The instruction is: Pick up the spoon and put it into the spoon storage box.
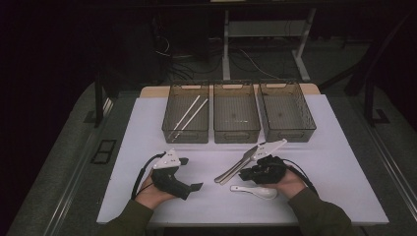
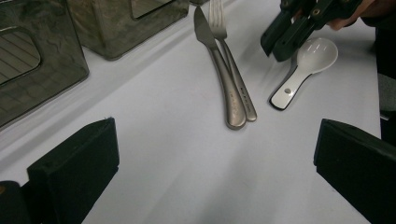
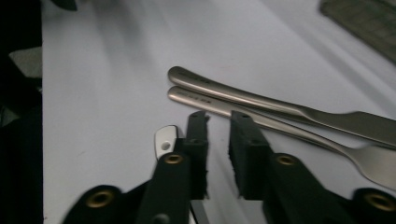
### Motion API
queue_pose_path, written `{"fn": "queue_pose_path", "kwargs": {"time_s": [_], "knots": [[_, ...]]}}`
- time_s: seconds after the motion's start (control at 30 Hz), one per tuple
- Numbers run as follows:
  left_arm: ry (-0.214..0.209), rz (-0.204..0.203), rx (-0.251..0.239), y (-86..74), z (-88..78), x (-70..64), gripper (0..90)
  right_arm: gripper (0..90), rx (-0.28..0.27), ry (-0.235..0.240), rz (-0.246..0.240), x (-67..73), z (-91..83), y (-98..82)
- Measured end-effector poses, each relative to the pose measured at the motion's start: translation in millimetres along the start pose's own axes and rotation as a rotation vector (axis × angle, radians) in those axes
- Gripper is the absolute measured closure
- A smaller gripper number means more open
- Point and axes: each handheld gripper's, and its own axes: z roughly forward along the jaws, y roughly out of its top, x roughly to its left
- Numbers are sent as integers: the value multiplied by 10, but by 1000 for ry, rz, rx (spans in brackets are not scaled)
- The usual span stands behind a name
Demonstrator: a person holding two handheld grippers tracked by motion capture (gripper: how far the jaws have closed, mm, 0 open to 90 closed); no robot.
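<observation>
A steel knife (image 1: 235, 167) and fork (image 1: 246, 156) lie side by side in the middle of the white table. A white ceramic spoon (image 1: 255, 191) rests just in front of them. My right gripper (image 1: 243, 173) hovers over the spoon's handle, next to the cutlery handles. In the right gripper view its jaws (image 3: 217, 121) stand a narrow gap apart with nothing between them, above the fork (image 3: 303, 133), the knife (image 3: 261, 98) and the spoon's handle end (image 3: 166, 140). My left gripper (image 1: 192, 173) rests to the left, wide open (image 2: 215, 172) and empty, facing the knife (image 2: 219, 74) and spoon (image 2: 306, 65).
Three clear bins stand in a row at the back: the left bin (image 1: 186, 135) holds white chopsticks (image 1: 189, 115), beside the middle bin (image 1: 237, 134) and the right bin (image 1: 290, 132). The white mat (image 1: 334, 167) reaches to the table's front edge.
</observation>
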Motion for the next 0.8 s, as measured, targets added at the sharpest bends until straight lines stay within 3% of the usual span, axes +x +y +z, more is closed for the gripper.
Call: {"fn": "queue_pose_path", "kwargs": {"time_s": [0.17, 0.33, 0.57, 0.8], "knots": [[-7, -9, -1, 0, -6, -1, 0, 583, -20, -13, 57, -33, -153, -87], [-9, -12, 1, -1, -6, 2, 0, 476, -23, -32, 70, -9, -296, -225], [-6, -8, -1, 0, -2, -3, 0, 441, -18, -60, 87, 2, -456, -454], [-4, -8, 1, -2, 0, -3, 0, 439, -9, -60, 78, 29, -437, -515]]}}
